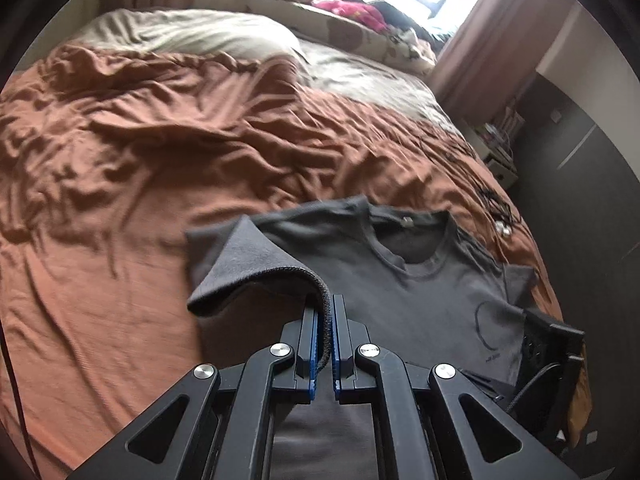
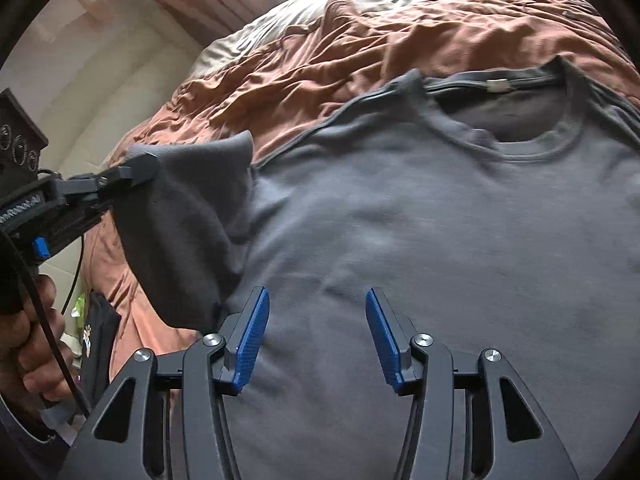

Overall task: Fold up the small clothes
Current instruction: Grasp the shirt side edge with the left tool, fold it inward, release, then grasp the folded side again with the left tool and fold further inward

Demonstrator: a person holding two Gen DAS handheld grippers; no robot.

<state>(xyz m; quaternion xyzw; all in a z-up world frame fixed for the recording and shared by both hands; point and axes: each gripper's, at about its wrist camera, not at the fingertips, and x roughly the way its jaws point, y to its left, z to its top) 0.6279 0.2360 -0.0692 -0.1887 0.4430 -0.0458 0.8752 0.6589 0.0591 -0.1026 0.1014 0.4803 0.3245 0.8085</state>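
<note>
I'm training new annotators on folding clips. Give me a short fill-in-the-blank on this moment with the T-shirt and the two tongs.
1. The grey T-shirt lies on a wrinkled ____ bedspread.
2. The left tongs are shut on the shirt's ____.
3. The right tongs are ____, with nothing gripped.
4. The shirt lies with its ____ facing up, the printed circle showing.

Missing words: orange; sleeve; open; front

home bedrm, bed (image 1: 140,152), curtains (image 1: 480,28)
</note>
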